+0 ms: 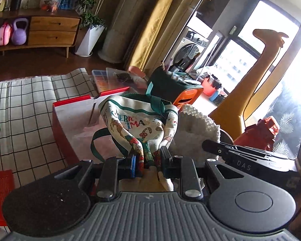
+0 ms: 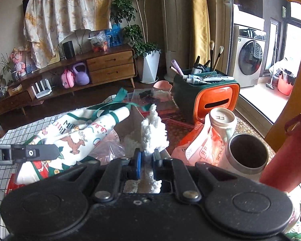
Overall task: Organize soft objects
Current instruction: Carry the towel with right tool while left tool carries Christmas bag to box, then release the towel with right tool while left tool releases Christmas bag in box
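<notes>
My left gripper point(image 1: 147, 161) is shut on a bunched Christmas-print cloth point(image 1: 139, 125) with green straps, held above an open red-rimmed box point(image 1: 59, 120). The same cloth point(image 2: 74, 138) hangs at the left of the right wrist view. My right gripper point(image 2: 147, 159) is shut on a fluffy white cloth point(image 2: 153, 130), which stands up between its pads over the box. That white cloth point(image 1: 198, 126) appears just right of the printed cloth in the left wrist view, with the right gripper's finger point(image 1: 230, 149) below it.
A checked tablecloth point(image 1: 26, 108) covers the table. Behind the box stands a green and orange organiser point(image 2: 210, 92) full of brushes and tubes. A white bottle point(image 2: 220, 124), an open cup point(image 2: 247, 152) and a red bottle point(image 2: 289, 152) crowd the right side.
</notes>
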`<state>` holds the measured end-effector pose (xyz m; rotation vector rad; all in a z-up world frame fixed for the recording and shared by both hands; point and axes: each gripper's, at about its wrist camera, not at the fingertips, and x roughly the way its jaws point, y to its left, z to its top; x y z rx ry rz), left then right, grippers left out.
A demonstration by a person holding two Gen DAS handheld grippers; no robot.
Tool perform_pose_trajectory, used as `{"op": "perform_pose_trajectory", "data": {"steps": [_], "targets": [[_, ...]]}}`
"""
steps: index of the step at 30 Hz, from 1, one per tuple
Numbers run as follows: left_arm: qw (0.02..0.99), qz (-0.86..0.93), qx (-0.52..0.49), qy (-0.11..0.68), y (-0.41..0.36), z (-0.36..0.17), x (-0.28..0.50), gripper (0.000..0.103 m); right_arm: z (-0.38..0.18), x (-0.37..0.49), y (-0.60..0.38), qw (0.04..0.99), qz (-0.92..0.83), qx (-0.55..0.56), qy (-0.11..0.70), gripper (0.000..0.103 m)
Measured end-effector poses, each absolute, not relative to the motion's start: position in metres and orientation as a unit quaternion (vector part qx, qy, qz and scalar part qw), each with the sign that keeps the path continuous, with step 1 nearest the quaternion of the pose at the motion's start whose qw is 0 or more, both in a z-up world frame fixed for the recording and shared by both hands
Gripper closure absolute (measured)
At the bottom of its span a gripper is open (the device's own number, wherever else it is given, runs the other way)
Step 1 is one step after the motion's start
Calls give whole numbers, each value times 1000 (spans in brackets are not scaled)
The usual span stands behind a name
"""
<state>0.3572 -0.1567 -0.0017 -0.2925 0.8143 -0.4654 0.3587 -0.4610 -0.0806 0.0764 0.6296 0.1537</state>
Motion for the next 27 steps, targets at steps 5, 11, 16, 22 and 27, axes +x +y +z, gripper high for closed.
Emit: {"op": "perform_pose_trajectory", "data": {"steps": [5,11,16,22,27], "targets": [[877,-188,-127,423,-150,-28,372,80,-103,381,-452,937,90,52,335,94],[875,-177,-113,437,-156,-45,386,80,-127,396,-433,924,108,45,364,94],[873,-173,-98,445,-168,-53,397,80,-144,406,-421,915,110,44,386,94],[869,-176,-82,456,-180,-61,409,80,-156,408,-417,908,110,44,401,93],[859,-178,-70,476,-188,-67,414,80,-161,406,-419,904,110,52,410,85]]}}
